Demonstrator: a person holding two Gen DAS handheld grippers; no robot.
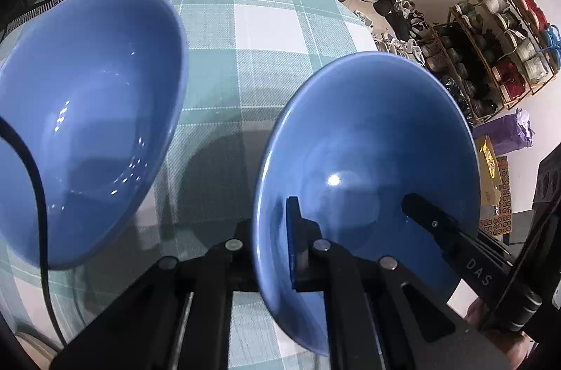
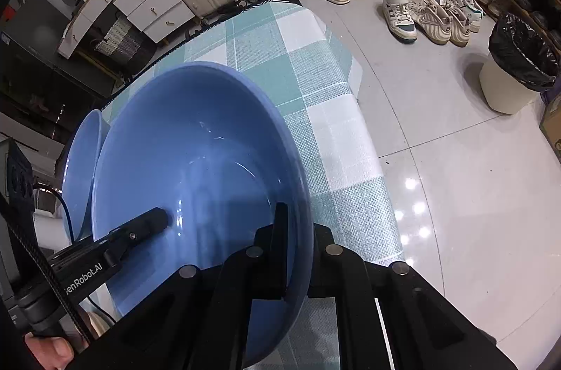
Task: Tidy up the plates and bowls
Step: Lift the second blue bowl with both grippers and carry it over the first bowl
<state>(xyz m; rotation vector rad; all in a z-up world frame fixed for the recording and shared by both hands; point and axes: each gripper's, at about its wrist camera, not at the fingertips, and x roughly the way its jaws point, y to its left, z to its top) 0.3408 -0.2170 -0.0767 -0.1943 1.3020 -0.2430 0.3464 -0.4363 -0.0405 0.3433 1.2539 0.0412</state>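
two blue bowls (image 1: 368,159) (image 2: 196,180) tilted on edge, each claw (image 1: 277,244) (image 2: 294,247) clamping a rim

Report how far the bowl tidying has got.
Done: nothing looks stacked yet. In hand: left gripper clamps one glossy blue bowl by its rim; right gripper clamps a second glossy blue bowl, both tilted above the teal checked tablecloth. Left: stack them and set them down; no plates in view.

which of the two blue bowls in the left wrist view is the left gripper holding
The bowl on the right: the left gripper has its jaws clamped over that bowl's near rim. The other bowl, at the picture's left, is clear of that gripper.
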